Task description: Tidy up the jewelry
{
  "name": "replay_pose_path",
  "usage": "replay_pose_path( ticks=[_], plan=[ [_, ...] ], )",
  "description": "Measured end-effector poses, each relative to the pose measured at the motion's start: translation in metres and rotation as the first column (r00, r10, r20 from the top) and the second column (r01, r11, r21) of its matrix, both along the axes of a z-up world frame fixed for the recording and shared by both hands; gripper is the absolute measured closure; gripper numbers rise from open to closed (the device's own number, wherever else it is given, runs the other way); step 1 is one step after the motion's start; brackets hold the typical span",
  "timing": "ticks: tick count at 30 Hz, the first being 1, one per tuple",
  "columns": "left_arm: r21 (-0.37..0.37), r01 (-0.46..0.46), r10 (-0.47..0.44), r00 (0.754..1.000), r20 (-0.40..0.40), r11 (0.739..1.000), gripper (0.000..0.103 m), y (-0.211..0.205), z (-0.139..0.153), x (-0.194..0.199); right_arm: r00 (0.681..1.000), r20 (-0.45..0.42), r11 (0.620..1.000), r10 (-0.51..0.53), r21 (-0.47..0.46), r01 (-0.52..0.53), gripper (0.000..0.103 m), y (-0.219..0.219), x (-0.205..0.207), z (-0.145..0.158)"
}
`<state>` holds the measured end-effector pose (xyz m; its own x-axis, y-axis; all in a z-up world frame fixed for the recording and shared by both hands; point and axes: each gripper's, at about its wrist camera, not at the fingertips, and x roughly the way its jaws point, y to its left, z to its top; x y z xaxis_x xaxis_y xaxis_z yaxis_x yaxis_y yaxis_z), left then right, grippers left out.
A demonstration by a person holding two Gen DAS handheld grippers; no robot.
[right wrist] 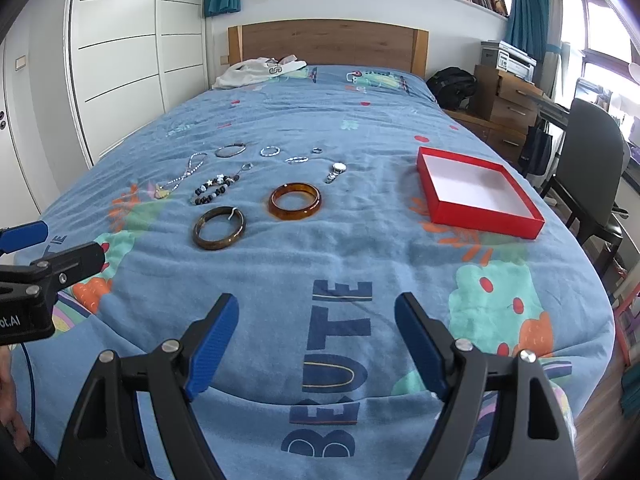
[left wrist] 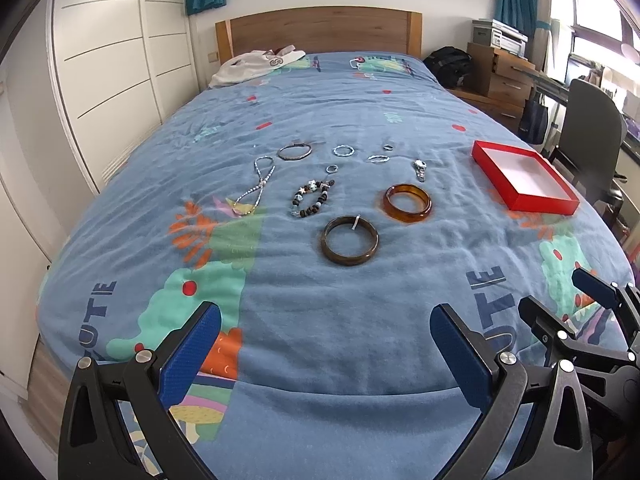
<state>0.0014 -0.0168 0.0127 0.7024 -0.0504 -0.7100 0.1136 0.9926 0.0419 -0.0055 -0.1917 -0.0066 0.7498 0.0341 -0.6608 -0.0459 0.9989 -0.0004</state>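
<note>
Currently both tools, left tool (left wrist: 324,344) and right tool (right wrist: 316,338), hover spread wide and empty over the bed (right wrist: 360,272); your jewelry, nearest the dark bangle (right wrist: 219,227), lies loose beside the red box (right wrist: 486,222), ready for sorting

bangles: two, a dark brown one (left wrist: 349,241) and an amber one (left wrist: 408,203)
beaded bracelet: just one (left wrist: 312,199)
necklace: one, silvery beads (left wrist: 256,188)
thin dark hoop bracelet: one (left wrist: 295,151)
silver rings/small hoops: looked like four, too small to be sure (left wrist: 344,150)
watch: one (left wrist: 419,169)
red box: one, open (left wrist: 524,176)
grippers: two, left (left wrist: 326,344) and right (right wrist: 317,340)
</note>
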Motion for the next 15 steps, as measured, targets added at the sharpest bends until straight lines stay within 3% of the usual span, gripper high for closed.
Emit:
replay_pose_path(
  ticks=[15],
  plan=[
    [0.006, 0.019, -0.019, 1.000, 0.010, 1.000, 0.001, -0.0084, 0.0040, -0.0022, 1.000, 0.016, 1.000, 0.007, -0.005, -0.007, 0.023, 0.0017, -0.0025, 0.0050]
  ],
)
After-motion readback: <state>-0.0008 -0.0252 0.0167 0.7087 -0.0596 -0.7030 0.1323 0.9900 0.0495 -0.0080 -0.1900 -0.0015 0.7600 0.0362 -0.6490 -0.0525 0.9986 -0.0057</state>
